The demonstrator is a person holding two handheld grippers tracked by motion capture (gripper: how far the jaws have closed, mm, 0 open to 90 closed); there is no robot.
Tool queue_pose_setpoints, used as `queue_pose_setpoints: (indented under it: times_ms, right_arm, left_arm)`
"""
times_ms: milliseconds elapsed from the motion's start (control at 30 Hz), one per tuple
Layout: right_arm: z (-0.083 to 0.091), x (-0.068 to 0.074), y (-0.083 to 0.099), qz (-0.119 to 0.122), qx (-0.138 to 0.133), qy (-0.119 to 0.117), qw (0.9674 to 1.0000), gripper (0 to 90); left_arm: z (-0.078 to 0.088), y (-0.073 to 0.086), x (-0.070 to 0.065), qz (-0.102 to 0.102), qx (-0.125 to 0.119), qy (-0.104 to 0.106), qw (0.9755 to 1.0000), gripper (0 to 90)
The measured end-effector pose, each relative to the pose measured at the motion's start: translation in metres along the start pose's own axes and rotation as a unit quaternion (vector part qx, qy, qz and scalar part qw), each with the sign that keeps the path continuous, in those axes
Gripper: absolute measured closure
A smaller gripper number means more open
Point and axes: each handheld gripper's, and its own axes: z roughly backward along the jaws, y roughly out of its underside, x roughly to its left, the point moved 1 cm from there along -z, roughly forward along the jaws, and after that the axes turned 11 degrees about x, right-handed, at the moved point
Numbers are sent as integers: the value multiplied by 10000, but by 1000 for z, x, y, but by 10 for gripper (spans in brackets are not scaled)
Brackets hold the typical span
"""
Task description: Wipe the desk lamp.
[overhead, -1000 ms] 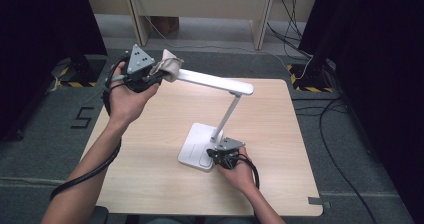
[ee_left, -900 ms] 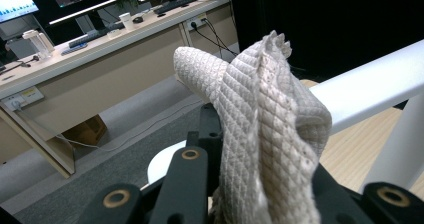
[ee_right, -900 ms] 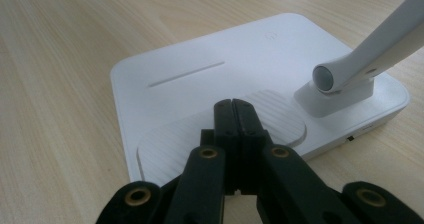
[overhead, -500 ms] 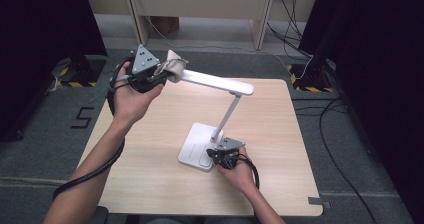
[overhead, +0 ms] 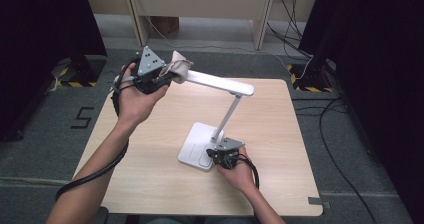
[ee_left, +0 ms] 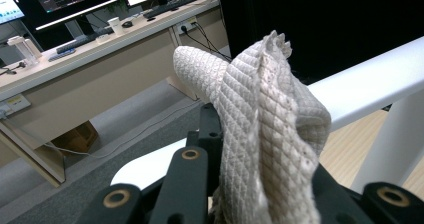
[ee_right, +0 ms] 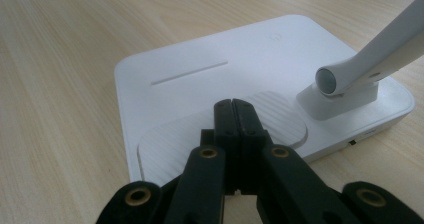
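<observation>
Your left gripper (overhead: 165, 76) is clamped on a bunched beige cloth (overhead: 179, 66). In the left gripper view the quilted cloth (ee_left: 265, 134) bulges up between the two black jaws, folded over on itself, and lies against the white lamp head (ee_left: 365, 86) just behind it. From above, the gripper is held up in your left hand (overhead: 134, 101) at the far left of the table (overhead: 150, 184), near its far edge, and the cloth sits on the free end of the lamp head (overhead: 220, 83). Its cable runs down along your forearm.

Your right gripper (overhead: 220, 156) has its jaws pressed fully together, with nothing between them. In the right gripper view the tips (ee_right: 235, 109) rest on the ribbed oval pad of the lamp base (ee_right: 200, 74). The foot of the lamp's stem (ee_right: 370, 59) stands just to the right of the tips in that view. From above, your right hand (overhead: 240, 174) sits at the near edge of the base (overhead: 192, 144), and the gripper points away from you.

The lamp stands around the middle of the table. Its base lies flat, the stem (overhead: 227, 119) leans up and away from you, and the head reaches leftward from the stem's top to the cloth. The table is pale wood. Beyond it are a grey floor (overhead: 210, 51), cables and a long wooden desk (ee_left: 100, 59) with monitors.
</observation>
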Motion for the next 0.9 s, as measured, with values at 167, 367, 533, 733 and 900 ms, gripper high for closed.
queue_pose_setpoints:
  times_ms: [167, 367, 533, 733, 900]
  right_arm:
    - [0, 0, 0, -3, 6, -13, 10000, 900]
    - [0, 0, 0, -6, 6, -13, 10000, 900]
    - [0, 0, 0, -5, -3, -15, 10000, 900]
    - [0, 0, 0, -10, -5, -20, 10000, 900]
    - [0, 0, 0, -11, -5, -23, 10000, 900]
  left_arm:
    - [-1, 0, -1, -10, 1, 1, 10000, 805]
    - [-1, -1, -2, -53, 16, -37, 10000, 805]
    - [-2, -2, -4, -79, 12, -22, 10000, 805]
    - [-4, -4, -7, -110, 5, 7, 9999, 805]
    - [-5, -5, -11, -132, -30, 52, 9999, 805]
